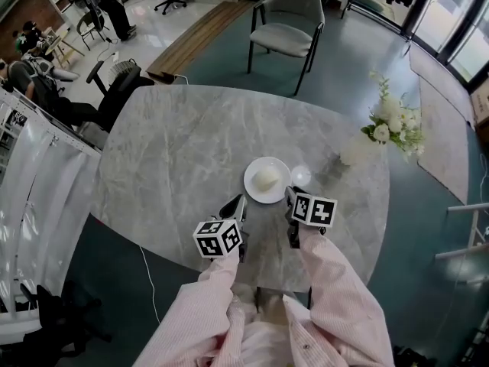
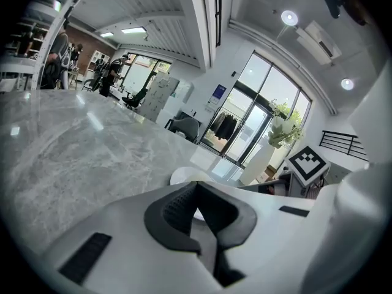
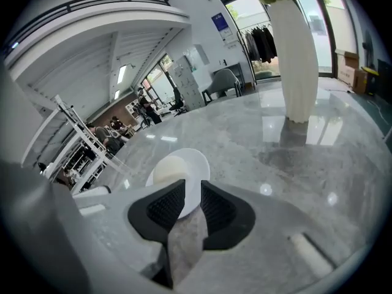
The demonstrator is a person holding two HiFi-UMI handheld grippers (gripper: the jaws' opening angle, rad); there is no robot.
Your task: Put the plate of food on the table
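Note:
A white plate [image 1: 253,190] with a pale round bun [image 1: 267,177] rests on the grey marble table [image 1: 176,151], a little in from its near edge. My right gripper [image 1: 291,195] is at the plate's right rim. In the right gripper view its jaws [image 3: 187,193] stand slightly apart with the plate [image 3: 191,163] edge showing in the gap and the bun [image 3: 168,169] just beyond; nothing is clamped. My left gripper [image 1: 236,203] sits at the plate's near-left edge. Its tips [image 2: 195,185] meet, with the plate [image 2: 182,175] just past them.
A white vase of white flowers [image 1: 391,125] stands on the table's right side, also seen as a vase [image 3: 300,60] in the right gripper view. A grey chair [image 1: 286,21] is beyond the far edge. People and racks are at the far left.

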